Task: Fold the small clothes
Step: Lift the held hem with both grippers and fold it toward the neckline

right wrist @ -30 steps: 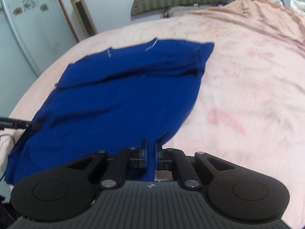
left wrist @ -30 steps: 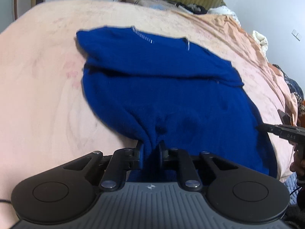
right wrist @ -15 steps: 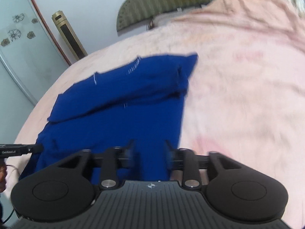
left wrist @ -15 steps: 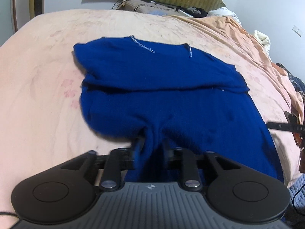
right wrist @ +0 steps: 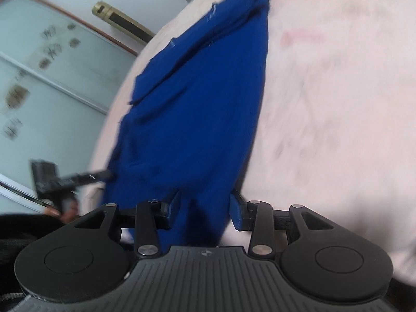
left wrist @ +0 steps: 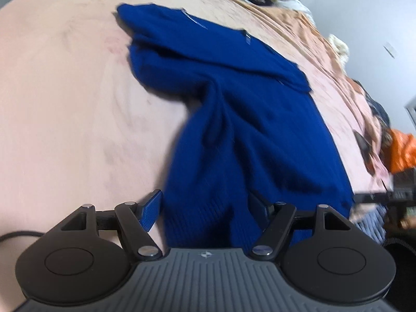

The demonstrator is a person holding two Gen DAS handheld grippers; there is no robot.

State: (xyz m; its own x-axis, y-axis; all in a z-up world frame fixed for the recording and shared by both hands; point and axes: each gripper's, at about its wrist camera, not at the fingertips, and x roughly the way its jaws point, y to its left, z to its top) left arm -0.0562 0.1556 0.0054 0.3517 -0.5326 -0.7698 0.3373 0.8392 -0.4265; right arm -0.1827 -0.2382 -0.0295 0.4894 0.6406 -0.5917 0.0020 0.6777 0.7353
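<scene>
A dark blue knit sweater (left wrist: pixel 234 119) lies spread on the peach bed cover (left wrist: pixel 65 104), its far part folded over in a band. My left gripper (left wrist: pixel 205 208) is at the near hem and its jaws are opening. The bunched hem lies loose between them, and the left pad (left wrist: pixel 152 209) stands apart from the cloth. My right gripper (right wrist: pixel 205 212) is at the other near corner of the sweater (right wrist: pixel 202 98), jaws apart, with a hanging fold between the pads and no squeeze visible. One finger of the left gripper (right wrist: pixel 85 177) reaches the sweater's far edge.
The bed cover (right wrist: pixel 325 104) stretches wide to the right of the sweater. A frosted glass door (right wrist: pixel 39 78) and a gold standing column (right wrist: pixel 122 23) are beyond the bed. Crumpled cloth and an orange item (left wrist: pixel 400 153) lie at the bed's right edge.
Both grippers were shut on the near hem a second ago and have since opened, letting the cloth go slack between the jaws. The right wrist view has rolled and dipped.
</scene>
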